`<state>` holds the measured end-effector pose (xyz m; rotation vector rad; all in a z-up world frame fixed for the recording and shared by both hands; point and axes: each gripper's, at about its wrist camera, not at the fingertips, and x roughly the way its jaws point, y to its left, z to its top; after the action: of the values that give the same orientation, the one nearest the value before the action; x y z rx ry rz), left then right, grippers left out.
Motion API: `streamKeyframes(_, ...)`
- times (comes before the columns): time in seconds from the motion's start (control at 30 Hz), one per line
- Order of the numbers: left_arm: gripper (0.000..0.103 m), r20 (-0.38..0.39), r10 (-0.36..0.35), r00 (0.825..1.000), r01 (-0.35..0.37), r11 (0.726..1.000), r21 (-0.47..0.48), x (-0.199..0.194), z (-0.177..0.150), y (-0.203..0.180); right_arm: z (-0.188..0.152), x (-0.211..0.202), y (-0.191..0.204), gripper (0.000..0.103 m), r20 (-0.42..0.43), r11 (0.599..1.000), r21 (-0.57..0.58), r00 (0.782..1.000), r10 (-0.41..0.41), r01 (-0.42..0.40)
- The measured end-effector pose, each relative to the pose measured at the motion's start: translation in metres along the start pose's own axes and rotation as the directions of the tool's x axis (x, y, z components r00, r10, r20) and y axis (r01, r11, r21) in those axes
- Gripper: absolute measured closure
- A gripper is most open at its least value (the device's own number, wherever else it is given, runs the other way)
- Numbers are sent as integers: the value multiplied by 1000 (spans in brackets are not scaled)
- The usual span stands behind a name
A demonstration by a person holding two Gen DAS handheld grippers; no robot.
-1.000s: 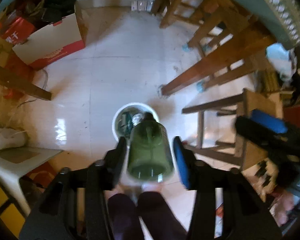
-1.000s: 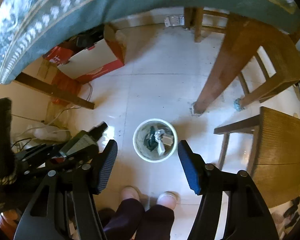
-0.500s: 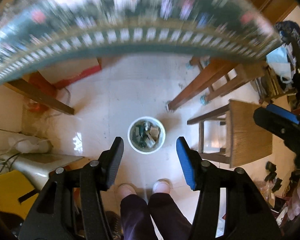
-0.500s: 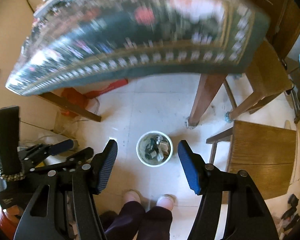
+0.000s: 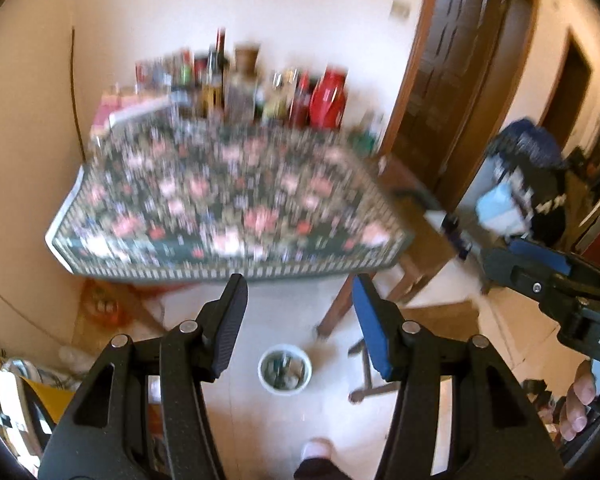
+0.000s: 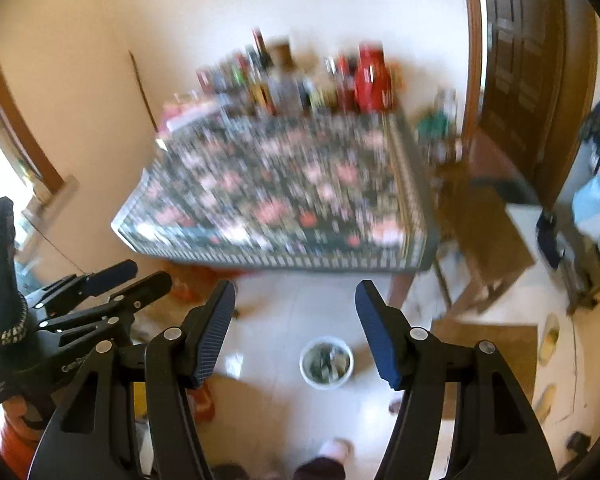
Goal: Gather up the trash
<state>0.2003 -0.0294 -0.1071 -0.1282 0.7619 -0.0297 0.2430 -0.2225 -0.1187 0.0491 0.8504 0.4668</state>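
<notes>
Since a second ago: both of my grippers have come up from just over the bin to above table height; the green bottle my left gripper (image 5: 298, 312) held is gone from it.
Left fingers: spread, nothing between them.
Right fingers: my right gripper (image 6: 296, 316) is spread the same way, empty.
Trash bin: the white bin (image 5: 285, 369) stands on the pale floor below, near the table's front right leg, with mixed trash showing inside; I judge the bottle is in there, though blur hides it.
Table: the floral-cloth table (image 5: 228, 200) fills the middle; its near edge and centre look bare through the blur.
Far edge of table: a crowd of bottles and jars (image 5: 240, 88) with a red jug (image 5: 328, 98) toward the far right corner.
Progress: one piece binned; what else counts as trash I cannot tell yet.
Next: find the next piece, probably on the table.
</notes>
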Motion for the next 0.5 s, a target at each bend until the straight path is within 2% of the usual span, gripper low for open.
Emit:
streamKeyframes(0.1,49,95,-34,995,31,999,32,-55,6,-3,3,-55,27,44,128,999,-27,992,-22,26)
streamKeyframes(0.2,49,177,-46,983,35,997,68,-109,2,-3,-2,-94,50,43,209,998,-45,977,-42,52)
streamKeyframes(0.27,42,229,-48,972,32,997,73,-144,-5,-1,-10,-119,66,40,269,997,-55,962,-43,60)
streamKeyframes(0.3,34,245,-46,968,29,997,72,-156,-9,1,-16,-131,74,37,298,997,-61,954,-36,56)
streamKeyframes(0.37,15,274,-32,961,16,998,60,-178,-18,6,-25,-146,84,24,350,997,-61,936,-28,53)
streamKeyframes(0.4,6,289,-29,957,14,999,53,-188,-22,9,-30,-154,90,22,375,997,-60,927,-25,51)
streamKeyframes(0.5,5,321,-28,947,16,999,38,-213,-35,17,-41,-168,103,9,408,996,-73,913,-11,45)
